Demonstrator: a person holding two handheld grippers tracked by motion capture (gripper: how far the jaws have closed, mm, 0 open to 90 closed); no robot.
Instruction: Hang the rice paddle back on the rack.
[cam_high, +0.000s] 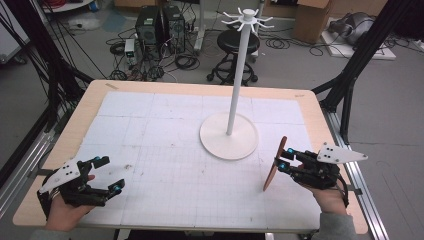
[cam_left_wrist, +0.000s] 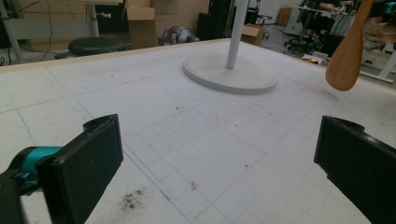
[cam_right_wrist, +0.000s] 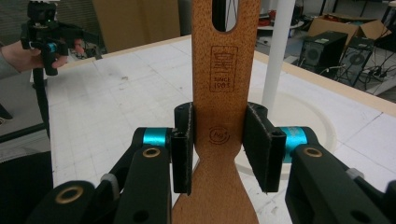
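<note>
A wooden spatula (cam_high: 274, 167) is held clear of the mat at the table's right, handle end up and blade down. My right gripper (cam_high: 285, 159) is shut on it. In the right gripper view both pads clamp the handle of the spatula (cam_right_wrist: 224, 88) at its narrow neck, below a stamped mark and a hanging slot. A white rack (cam_high: 239, 75) with hooks on top stands on a round base (cam_high: 215, 137) at centre right. My left gripper (cam_high: 111, 173) rests low at the front left, open, with bare mat between its jaws (cam_left_wrist: 217, 163). The spatula (cam_left_wrist: 348, 56) hangs far right there.
A white gridded mat (cam_high: 165, 150) covers the wooden table (cam_high: 90, 100). Small crumbs (cam_left_wrist: 131, 199) lie by the left jaw. Black frame legs (cam_high: 350, 65) stand off the table's right edge, and a stool (cam_high: 239, 45), cables and boxes sit on the floor beyond.
</note>
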